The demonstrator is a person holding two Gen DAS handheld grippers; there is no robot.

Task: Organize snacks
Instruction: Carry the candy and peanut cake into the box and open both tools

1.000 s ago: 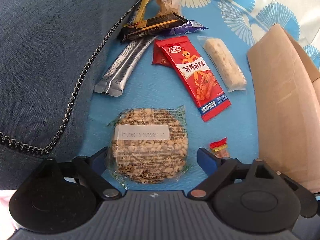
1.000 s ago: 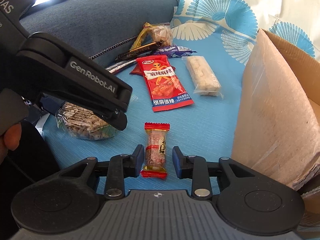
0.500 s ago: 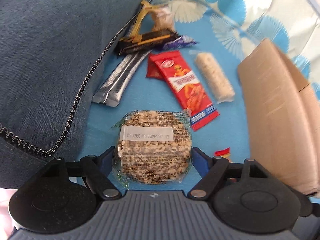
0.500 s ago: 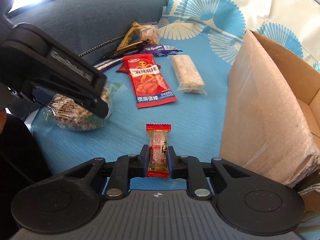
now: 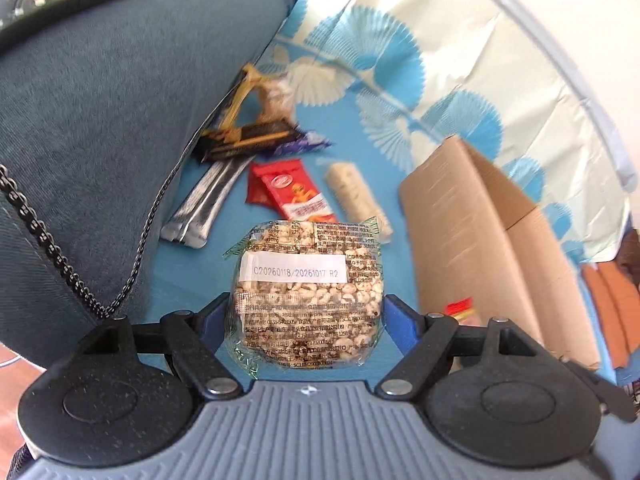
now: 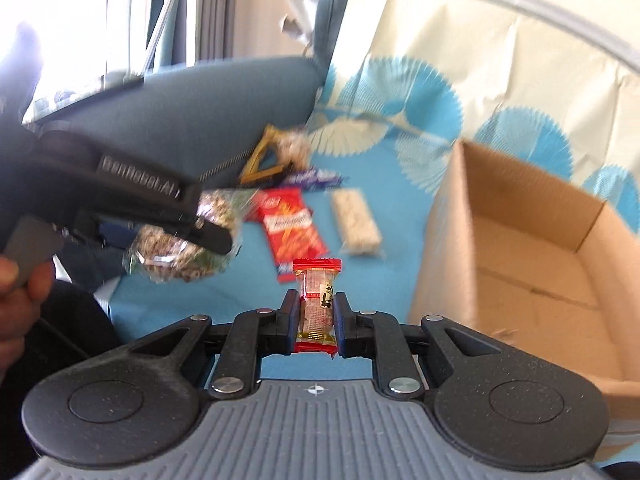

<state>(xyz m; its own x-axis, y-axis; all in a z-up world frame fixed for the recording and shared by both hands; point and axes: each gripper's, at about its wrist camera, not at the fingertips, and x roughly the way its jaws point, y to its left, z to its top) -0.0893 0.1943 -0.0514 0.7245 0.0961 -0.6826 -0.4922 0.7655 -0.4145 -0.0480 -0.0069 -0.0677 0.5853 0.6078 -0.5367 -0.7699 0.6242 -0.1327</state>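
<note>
Left gripper [image 5: 305,316] now clamped on the round clear-wrapped puffed-grain and peanut cake [image 5: 306,294], blue pads against both sides; a second ago the jaws stood wide around it as it lay on the blue patterned sheet [image 5: 280,120]. It is now lifted clear — the right wrist view shows it hanging in the air under the left tool. Right gripper [image 6: 317,316] likewise shut on the small red-ended wrapped candy [image 6: 317,306], which lay loose between its open fingers a second ago; it too is off the sheet. The open brown cardboard box [image 6: 532,240] sits to the right, seemingly empty. Judgement: both picks done — next is carrying over the box wall and releasing. Left behind on the sheet: red chili-snack packet [image 6: 294,226], pale rice bar [image 6: 356,222], silver sachets [image 5: 204,208].
</note>
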